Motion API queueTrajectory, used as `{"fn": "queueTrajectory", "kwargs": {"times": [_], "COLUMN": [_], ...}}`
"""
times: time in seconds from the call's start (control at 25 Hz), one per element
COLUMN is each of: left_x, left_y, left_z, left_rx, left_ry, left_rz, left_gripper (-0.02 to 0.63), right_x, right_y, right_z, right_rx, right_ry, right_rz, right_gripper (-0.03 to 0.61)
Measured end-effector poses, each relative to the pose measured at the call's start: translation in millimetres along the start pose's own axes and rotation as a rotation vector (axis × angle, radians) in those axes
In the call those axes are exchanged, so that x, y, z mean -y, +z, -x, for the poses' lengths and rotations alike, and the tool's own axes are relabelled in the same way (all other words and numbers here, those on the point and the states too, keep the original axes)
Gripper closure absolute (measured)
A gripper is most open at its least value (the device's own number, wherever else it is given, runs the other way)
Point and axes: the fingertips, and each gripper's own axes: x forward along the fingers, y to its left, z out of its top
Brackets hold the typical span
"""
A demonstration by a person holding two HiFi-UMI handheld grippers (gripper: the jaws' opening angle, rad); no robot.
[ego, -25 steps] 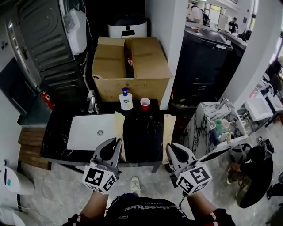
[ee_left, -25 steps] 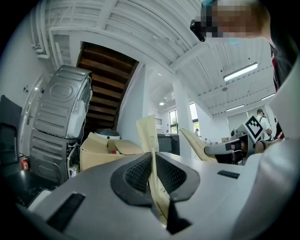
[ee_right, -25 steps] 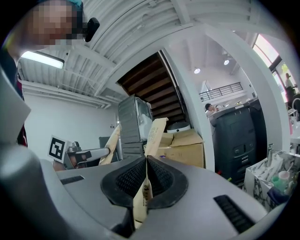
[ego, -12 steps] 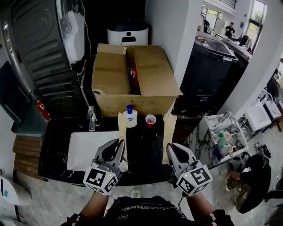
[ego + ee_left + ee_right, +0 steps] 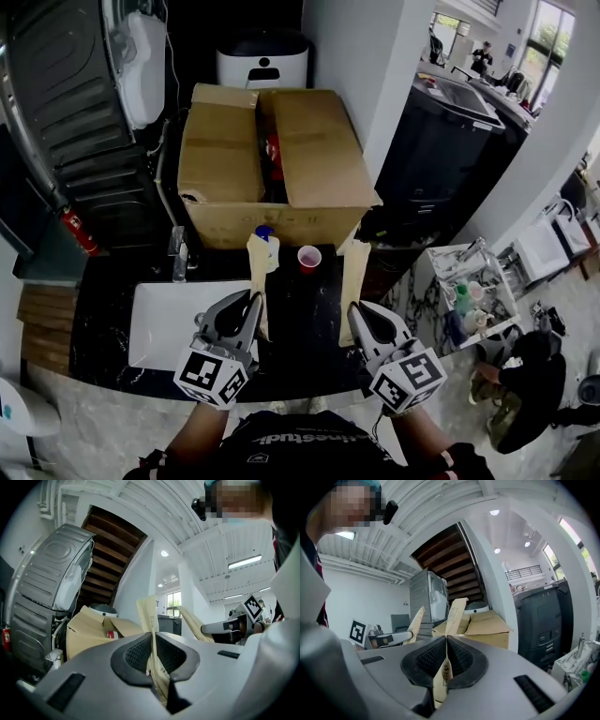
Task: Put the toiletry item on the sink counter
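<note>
Basin (image 5: 169, 323) sits left in the counter (image 5: 305, 314), faucet (image 5: 178, 251) behind it. Bottle (image 5: 271, 249) and cup (image 5: 308, 257) stand before the cardboard box (image 5: 225, 159).

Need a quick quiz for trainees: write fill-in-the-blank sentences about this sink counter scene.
1. The left tool and right tool are each ____ on a paper packet.
2. The cup on the counter is ____.
3. The sink basin is ____.
Missing words: shut; red; white.

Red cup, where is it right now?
Head view: the red cup stands on the black counter, right of the pump bottle, before the cardboard box.
</note>
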Motion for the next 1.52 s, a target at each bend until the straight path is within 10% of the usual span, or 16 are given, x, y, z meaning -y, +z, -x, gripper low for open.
{"fn": "queueTrajectory", "kwargs": {"times": [0.36,0.96,1.52], "left_x": [12.9,7.1,-3.4], "left_y": [1.9,-8.0,-8.9], "left_z": [-22.0,-11.5,3.9], "left_rx": [0.017,-0.004,-0.03], "left_ry": [0.056,0.125,0.168], "left_rz": [-0.01,0.04,0.025], "left_gripper": [0.575,0.575,0.575], "right_x": [49.8,79.7,106.4], "right_y": [-18.0,-203.1,-317.5], "right_z": [-10.3,-51.9,-75.0], "right_rx": [-0.06,-0.489,-0.732], "right_ry": [0.009,-0.018,-0.137], "right_rz": [-0.051,-0.354,-0.417], "right_gripper": [0.538,0.538,0.538]}}
